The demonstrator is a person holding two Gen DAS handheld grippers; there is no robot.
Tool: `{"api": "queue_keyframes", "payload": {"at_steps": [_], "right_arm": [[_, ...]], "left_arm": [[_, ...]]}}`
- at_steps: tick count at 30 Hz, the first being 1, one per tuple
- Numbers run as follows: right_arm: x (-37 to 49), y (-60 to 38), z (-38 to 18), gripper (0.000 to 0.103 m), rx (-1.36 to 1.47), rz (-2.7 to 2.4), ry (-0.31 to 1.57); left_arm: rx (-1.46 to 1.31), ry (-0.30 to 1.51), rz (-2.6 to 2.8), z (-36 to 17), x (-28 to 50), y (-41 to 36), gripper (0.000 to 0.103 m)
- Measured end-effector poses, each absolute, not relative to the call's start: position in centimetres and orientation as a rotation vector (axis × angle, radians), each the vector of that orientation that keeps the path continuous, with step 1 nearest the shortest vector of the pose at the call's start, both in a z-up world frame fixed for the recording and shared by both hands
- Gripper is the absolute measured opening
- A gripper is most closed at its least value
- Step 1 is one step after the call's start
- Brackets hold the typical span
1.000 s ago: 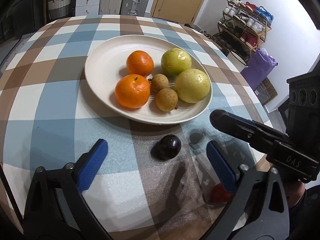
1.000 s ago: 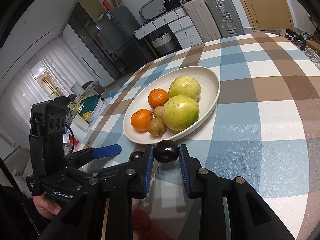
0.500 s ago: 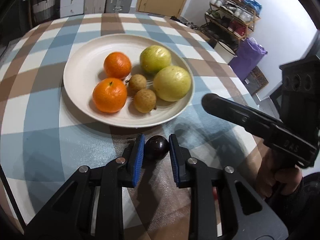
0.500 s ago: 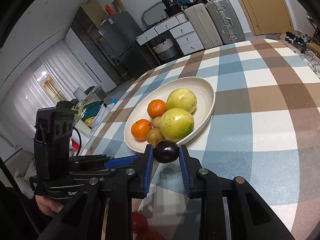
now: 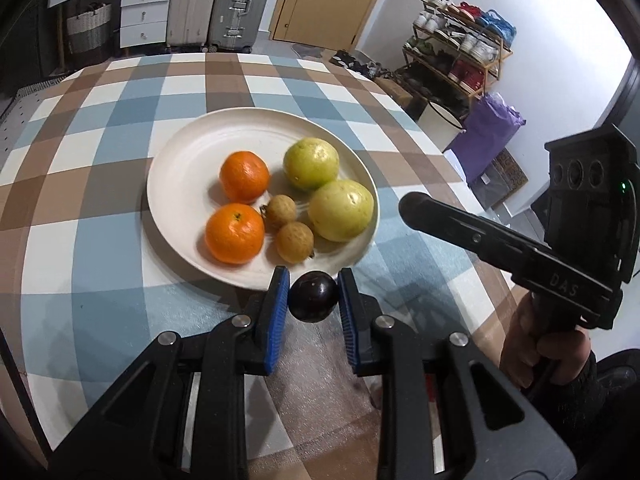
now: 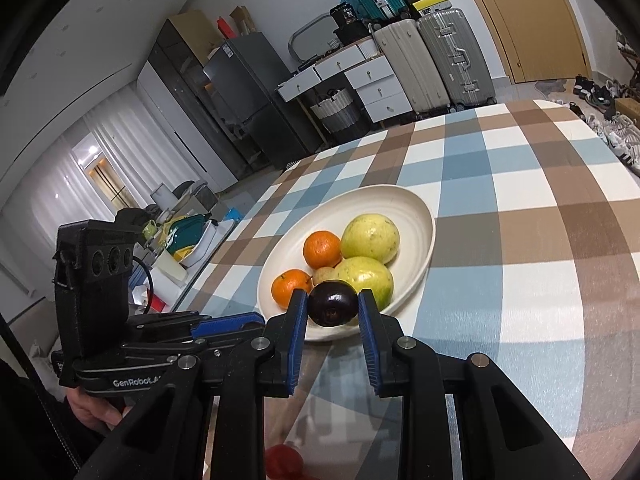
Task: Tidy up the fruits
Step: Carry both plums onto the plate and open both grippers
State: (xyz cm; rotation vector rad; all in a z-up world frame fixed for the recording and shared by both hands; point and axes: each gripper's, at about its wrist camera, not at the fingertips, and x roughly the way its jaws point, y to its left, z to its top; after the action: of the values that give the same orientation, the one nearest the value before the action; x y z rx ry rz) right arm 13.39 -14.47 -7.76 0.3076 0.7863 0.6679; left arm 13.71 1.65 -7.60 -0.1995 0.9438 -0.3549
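plate (image 5: 176, 168): already has two oranges, two green fruits, two small brown ones
left claw (image 5: 313, 298): clamped on a dark plum (image 5: 313, 297), plate just ahead
right claw (image 6: 333, 309): pinching its own plum (image 6: 333, 308)
left to do: both plums, plus something red (image 6: 284, 462) below

Left gripper (image 5: 313, 296) clamped on a dark plum (image 5: 313, 297), blue pads pressed to both its sides. Right gripper (image 6: 333, 309) likewise closed around a second dark plum (image 6: 333, 309), reaching forward. Each handle gripped from below by a hand (image 5: 544, 354).
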Motion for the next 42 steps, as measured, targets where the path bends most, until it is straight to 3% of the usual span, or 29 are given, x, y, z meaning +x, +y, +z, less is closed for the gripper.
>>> {"api": "queue_keyframes", "payload": {"at_steps": [24,42], "right_arm": [[17.4,-11.1,-4.1,0.026,0.259,0.712,0.752],[22.6,-8.9,-5.0,0.026,0.249,0.667,0.821]], "left_arm": [[-0.220,0.894,-0.295,-4.6,18.3,4.5,0.022],[-0.256,0.928,-0.259,-6.0,21.8,6.7,0.022]]}}
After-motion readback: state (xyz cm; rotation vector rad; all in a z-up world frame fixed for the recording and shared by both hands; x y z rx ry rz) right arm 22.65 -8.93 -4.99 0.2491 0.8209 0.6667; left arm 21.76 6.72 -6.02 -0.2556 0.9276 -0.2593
